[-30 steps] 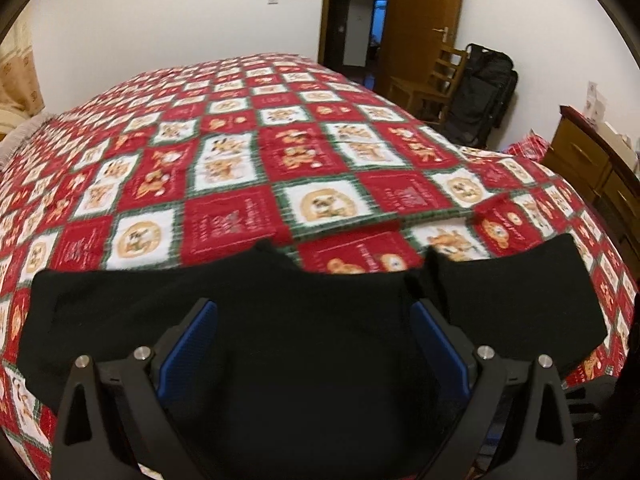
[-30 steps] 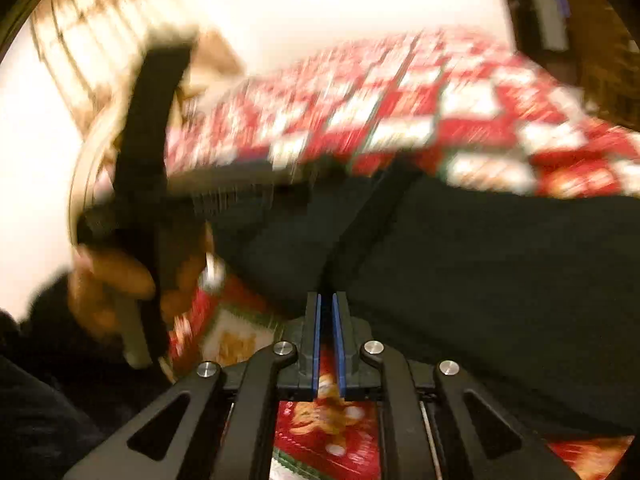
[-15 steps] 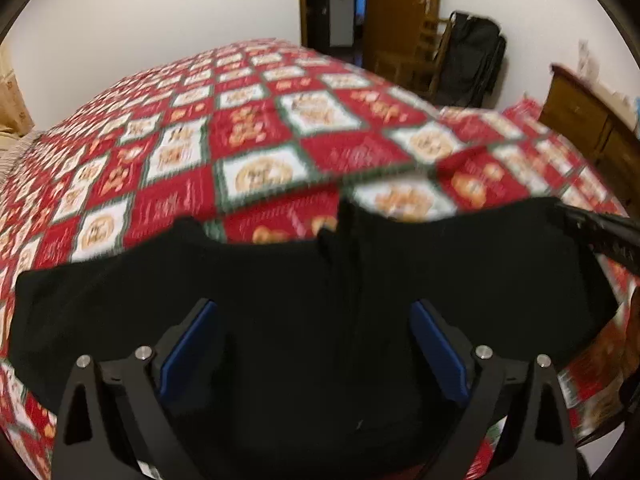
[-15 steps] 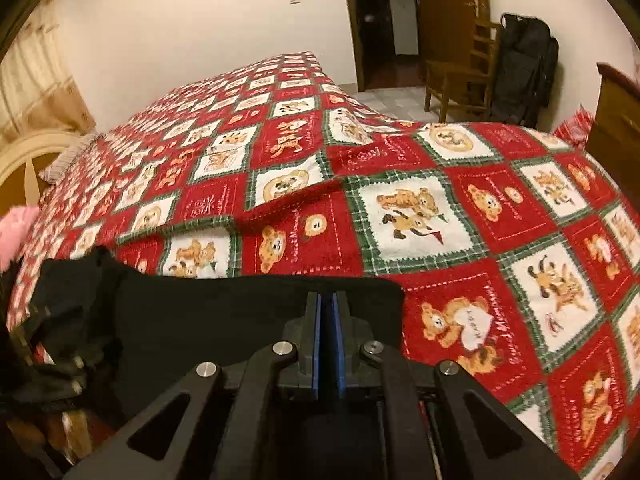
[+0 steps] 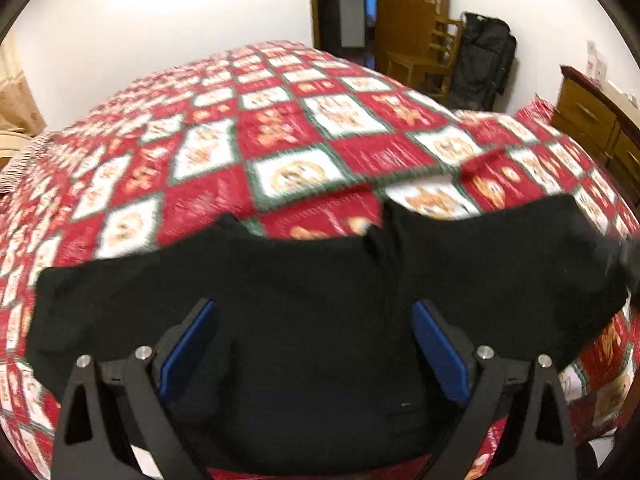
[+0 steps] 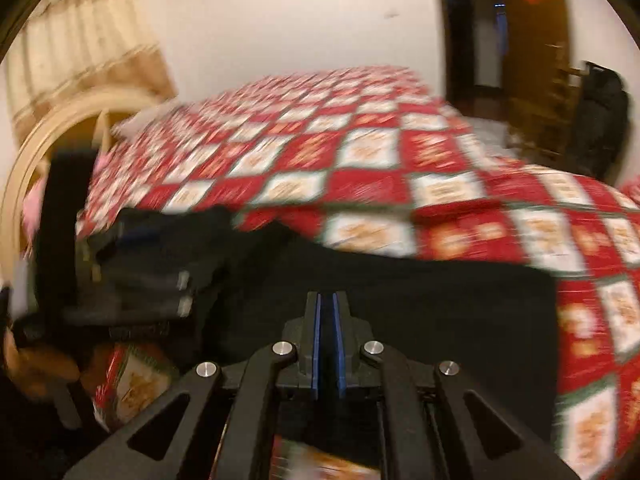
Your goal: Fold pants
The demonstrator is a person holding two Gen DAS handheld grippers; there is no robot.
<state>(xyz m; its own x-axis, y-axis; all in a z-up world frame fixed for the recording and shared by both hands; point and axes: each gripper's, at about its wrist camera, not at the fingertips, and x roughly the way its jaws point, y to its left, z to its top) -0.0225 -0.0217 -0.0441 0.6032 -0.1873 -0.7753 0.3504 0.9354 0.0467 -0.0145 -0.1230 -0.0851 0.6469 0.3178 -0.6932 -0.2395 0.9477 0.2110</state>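
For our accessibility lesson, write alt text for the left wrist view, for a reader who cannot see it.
Black pants lie spread on a red, white and green checked bedspread, seen between the wide-open blue-padded fingers of the left gripper. Behind the bed are a white wall, a wooden door, a chair and a dark bag.

- The pants (image 5: 304,280) lie on the bed (image 5: 280,140), at its near edge.
- A chair (image 5: 424,60) stands beyond the bed's far right corner.
- A dresser (image 5: 596,120) stands right of the bed.
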